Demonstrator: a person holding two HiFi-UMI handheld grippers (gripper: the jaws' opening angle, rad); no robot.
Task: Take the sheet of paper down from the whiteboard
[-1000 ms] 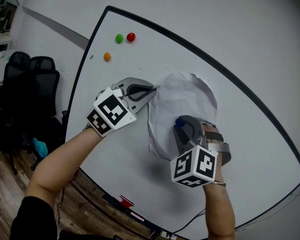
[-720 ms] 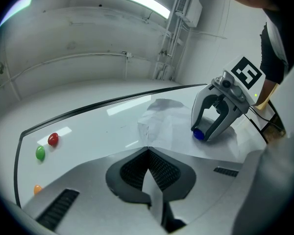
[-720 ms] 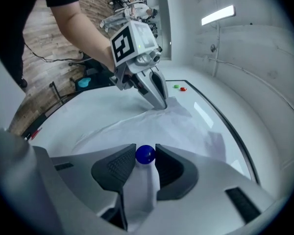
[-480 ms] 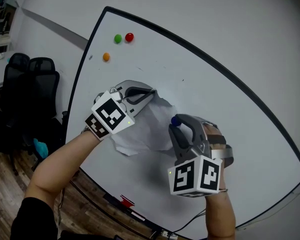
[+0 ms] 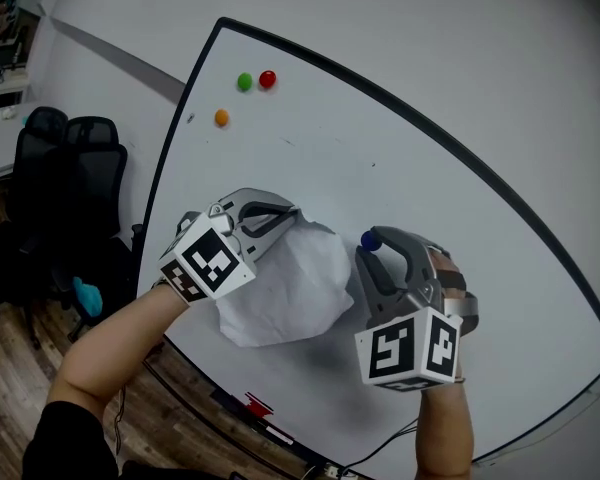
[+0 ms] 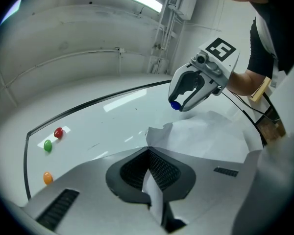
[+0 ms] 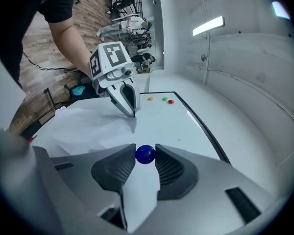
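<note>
The white sheet of paper hangs loose in front of the whiteboard, crumpled at its top corner. My left gripper is shut on that corner; in the left gripper view a strip of the sheet runs between the closed pads. My right gripper is to the right of the sheet, clear of it, and is shut on a round blue magnet. That blue magnet also shows at the right gripper's tips in the left gripper view. The right gripper view shows the left gripper pinching the sheet.
Green, red and orange magnets stick near the board's top left corner. Black office chairs stand to the left. A red item lies on the tray under the board's lower edge.
The sheet came off the board and now hangs from my left gripper, which moved down and left. My right gripper drew back to the right with the blue magnet.
</note>
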